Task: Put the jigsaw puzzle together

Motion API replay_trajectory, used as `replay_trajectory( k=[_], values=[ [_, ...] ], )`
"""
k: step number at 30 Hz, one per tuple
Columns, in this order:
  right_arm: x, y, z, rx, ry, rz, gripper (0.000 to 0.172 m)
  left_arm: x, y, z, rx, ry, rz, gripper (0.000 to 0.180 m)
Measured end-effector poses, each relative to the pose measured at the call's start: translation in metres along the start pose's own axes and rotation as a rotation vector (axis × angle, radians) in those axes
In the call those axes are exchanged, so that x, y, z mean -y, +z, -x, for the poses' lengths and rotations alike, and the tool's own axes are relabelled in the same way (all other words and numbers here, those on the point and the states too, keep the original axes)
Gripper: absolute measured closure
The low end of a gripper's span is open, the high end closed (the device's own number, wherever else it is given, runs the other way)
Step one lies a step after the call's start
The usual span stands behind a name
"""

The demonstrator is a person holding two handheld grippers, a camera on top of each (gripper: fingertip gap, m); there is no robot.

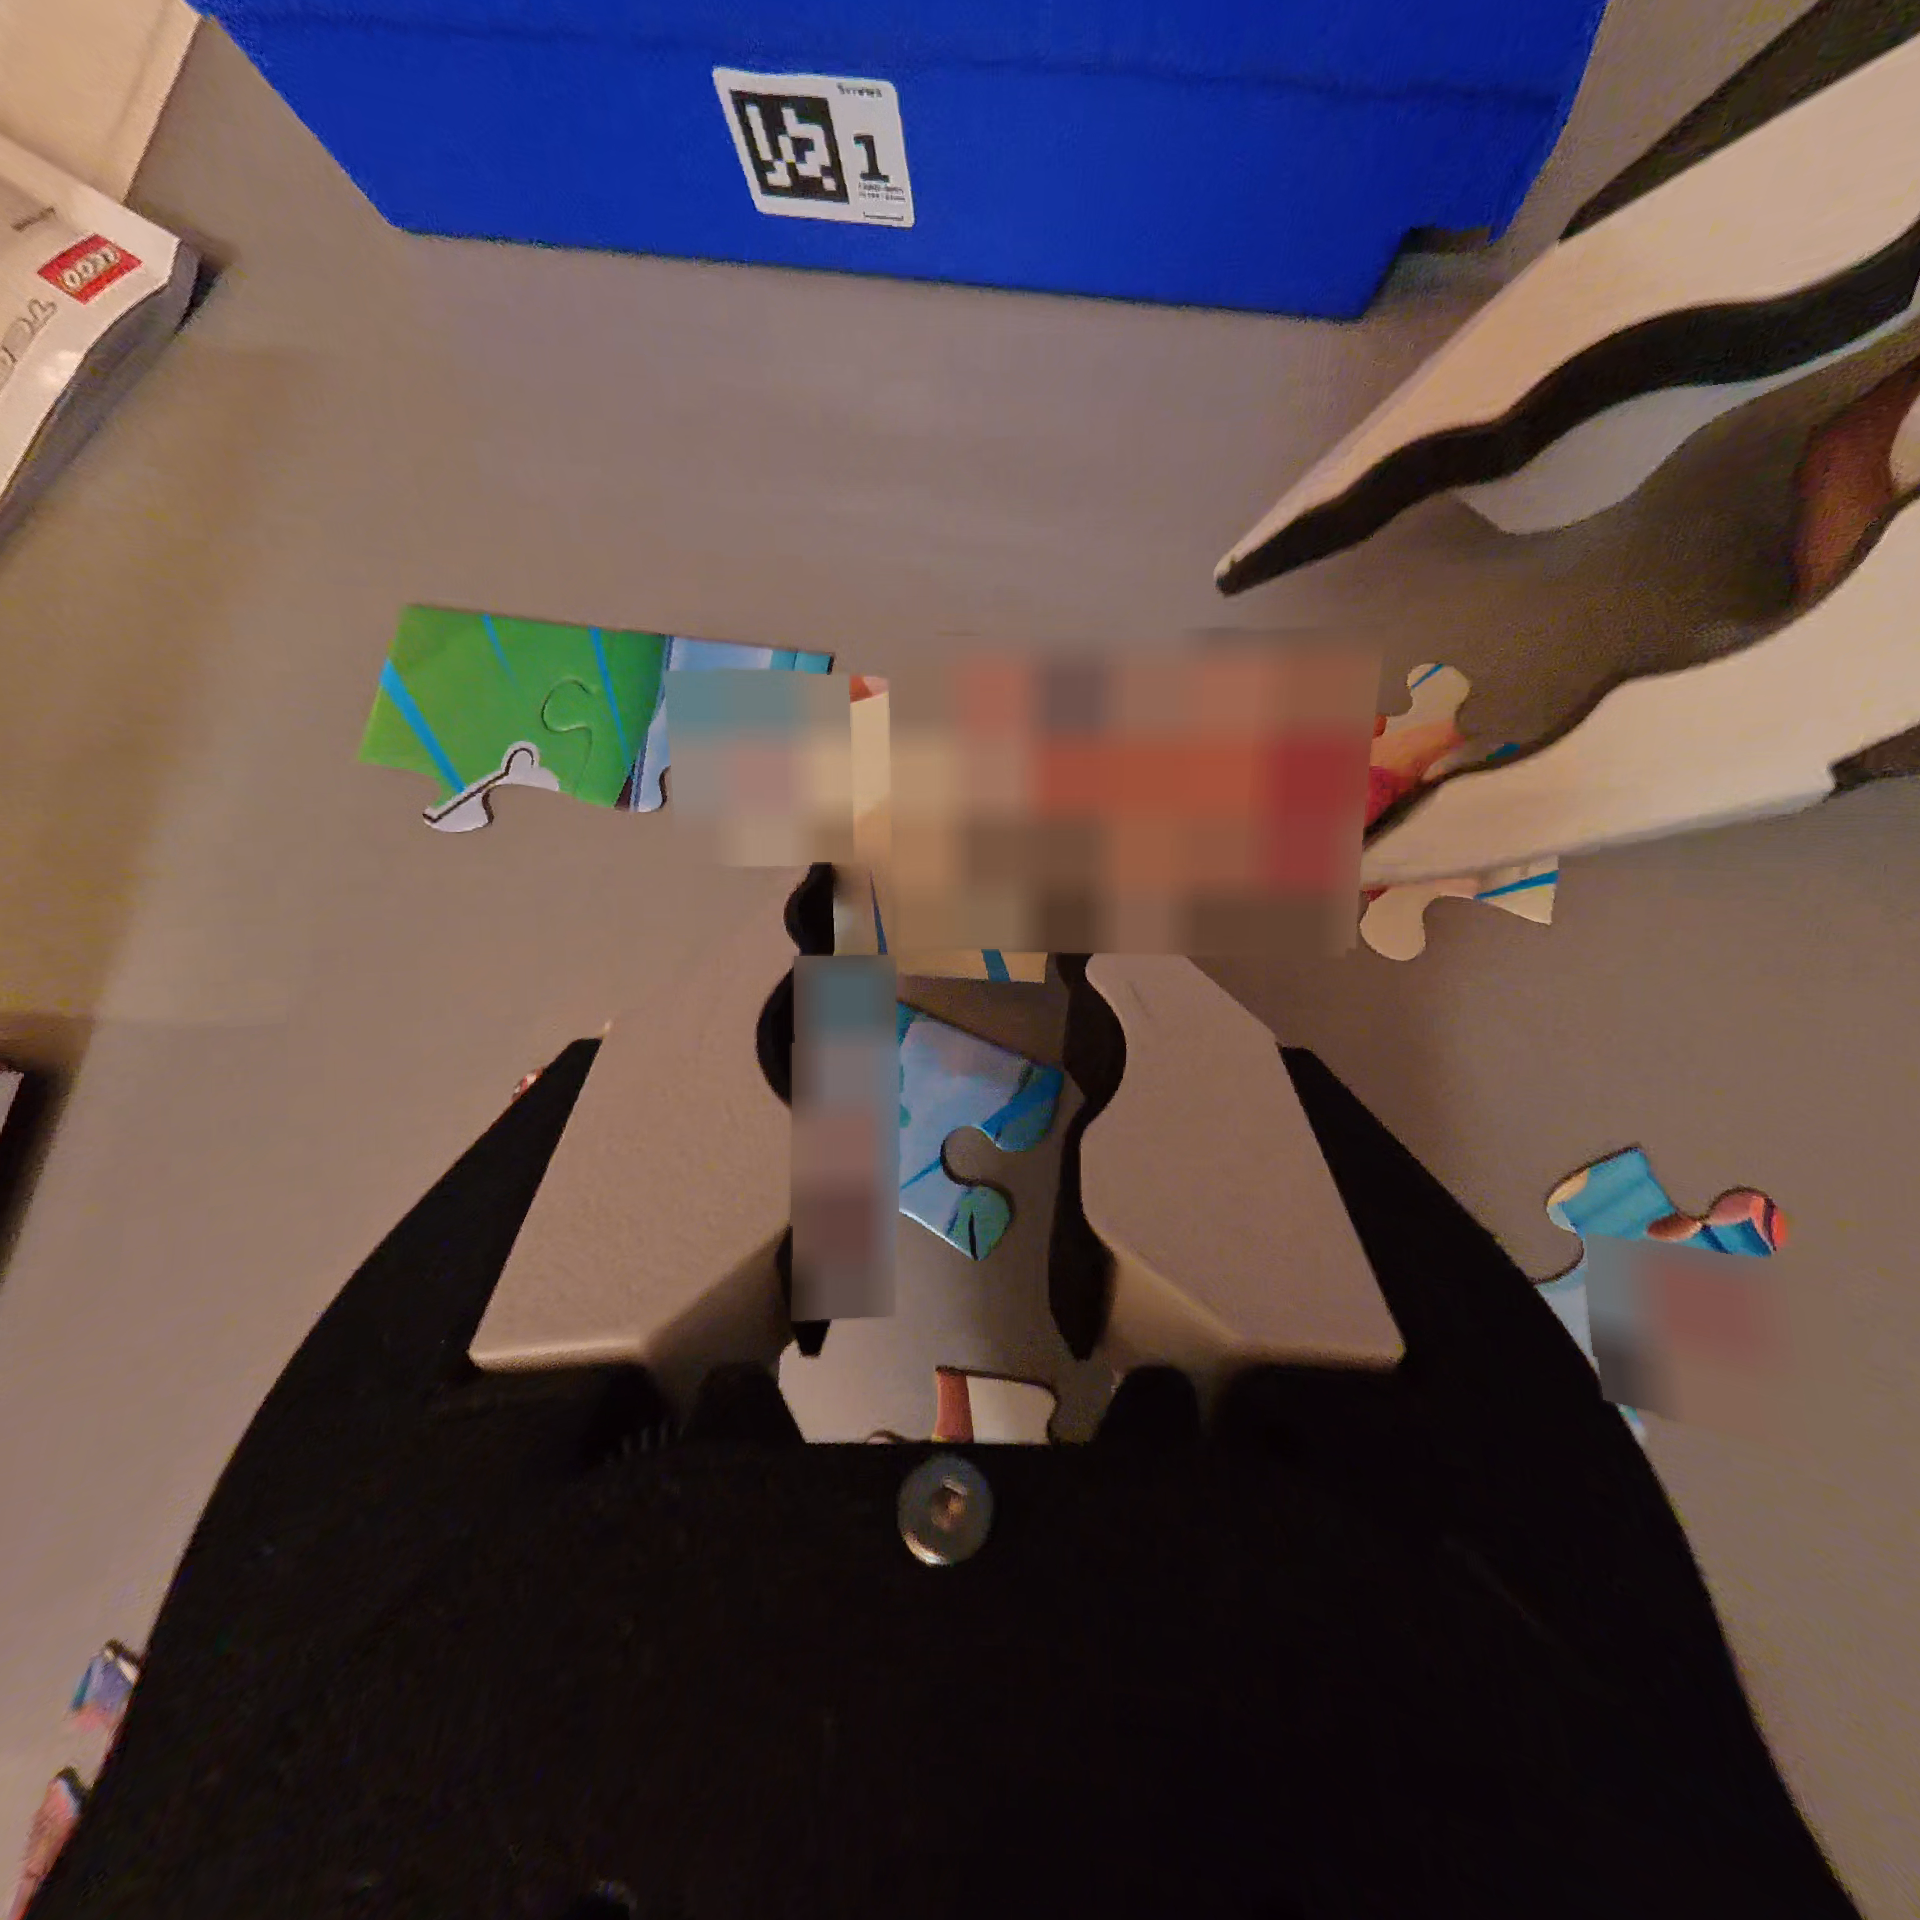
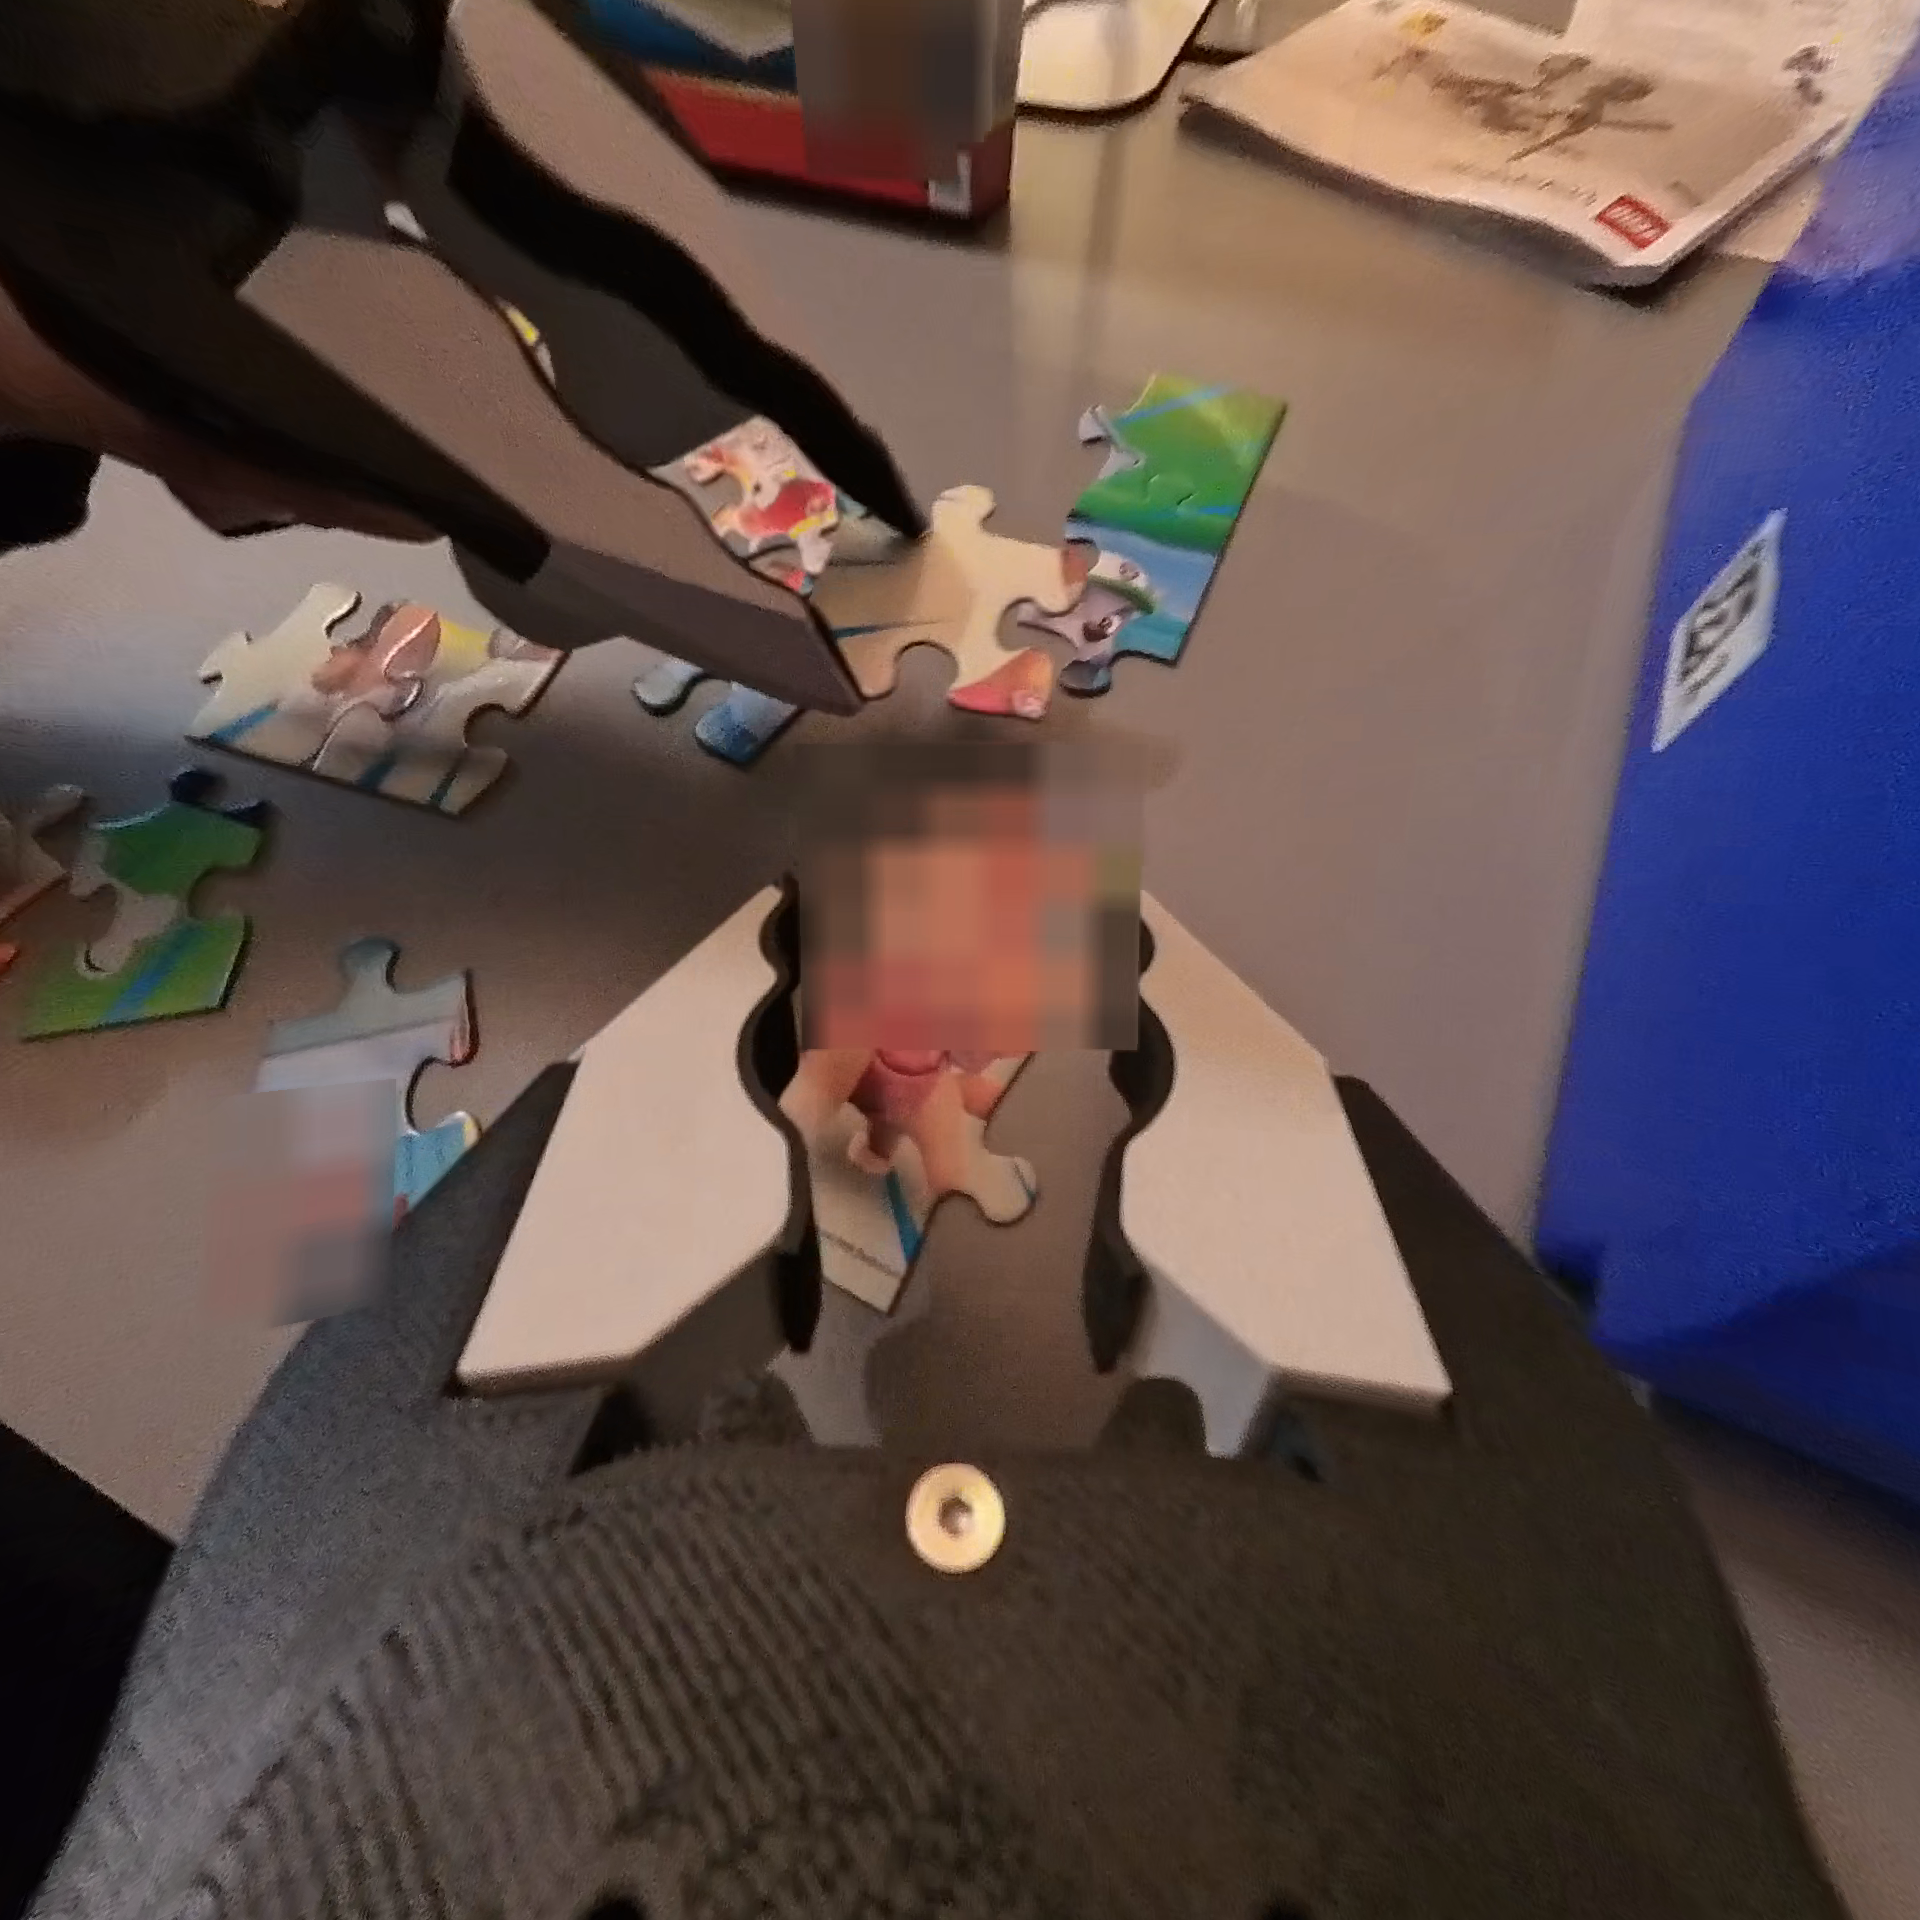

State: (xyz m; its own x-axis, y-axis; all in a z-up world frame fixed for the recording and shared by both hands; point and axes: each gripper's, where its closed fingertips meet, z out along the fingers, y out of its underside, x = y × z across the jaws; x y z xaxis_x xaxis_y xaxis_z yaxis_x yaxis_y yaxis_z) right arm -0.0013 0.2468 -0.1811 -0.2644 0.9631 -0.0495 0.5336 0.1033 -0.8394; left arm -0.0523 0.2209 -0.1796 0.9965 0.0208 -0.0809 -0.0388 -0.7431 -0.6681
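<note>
A row of joined puzzle pieces lies on the grey table, with a green piece (image 1: 499,707) at its left end; it also shows in the right wrist view (image 2: 1174,488). My left gripper (image 1: 951,935) is shut on a light blue puzzle piece (image 1: 977,1122) that lies flat, just in front of the row. The right wrist view shows the left gripper (image 2: 883,613) with that piece (image 2: 758,499) between its fingers. My right gripper (image 2: 961,899) is open. A cream and red piece (image 2: 914,1132) lies between its fingers, with a gap to the right finger. In the left wrist view the right gripper (image 1: 1299,707) reaches over the row's right end piece (image 1: 1423,727).
A blue box (image 1: 1039,156) with a printed tag stands behind the row and shows at the right of the right wrist view (image 2: 1745,935). Loose pieces (image 2: 343,686) (image 2: 156,914) (image 1: 1662,1205) lie around. A booklet (image 2: 1507,125) and a red box (image 2: 831,135) lie farther off.
</note>
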Motion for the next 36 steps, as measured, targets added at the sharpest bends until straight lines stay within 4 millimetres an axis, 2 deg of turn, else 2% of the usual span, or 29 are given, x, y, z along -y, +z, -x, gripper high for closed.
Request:
replay_trajectory(
  k=[4,10,16,26,31,36],
  values=[
    [-0.011,0.006,0.004,0.015,-0.015,0.067,0.112,-0.004,0.002,-0.004,-0.001,0.018,0.028,0.139],
    [-0.024,0.010,0.004,0.019,-0.034,0.148,0.111,-0.014,0.001,-0.021,-0.026,0.035,0.065,0.139],
    [-0.025,0.010,0.003,0.025,-0.046,0.149,0.113,-0.021,-0.004,-0.031,-0.013,0.060,0.079,0.139],
    [-0.028,0.005,0.001,0.055,-0.072,0.153,0.120,-0.038,-0.004,-0.047,-0.109,0.045,0.083,0.139],
    [-0.029,0.001,0.002,0.100,-0.055,0.151,0.120,-0.039,-0.002,-0.052,-0.120,0.068,0.079,0.139],
    [-0.030,0.001,0.003,0.086,-0.080,0.161,0.120,-0.039,0.000,-0.049,-0.108,0.056,0.082,0.139]
  ],
)
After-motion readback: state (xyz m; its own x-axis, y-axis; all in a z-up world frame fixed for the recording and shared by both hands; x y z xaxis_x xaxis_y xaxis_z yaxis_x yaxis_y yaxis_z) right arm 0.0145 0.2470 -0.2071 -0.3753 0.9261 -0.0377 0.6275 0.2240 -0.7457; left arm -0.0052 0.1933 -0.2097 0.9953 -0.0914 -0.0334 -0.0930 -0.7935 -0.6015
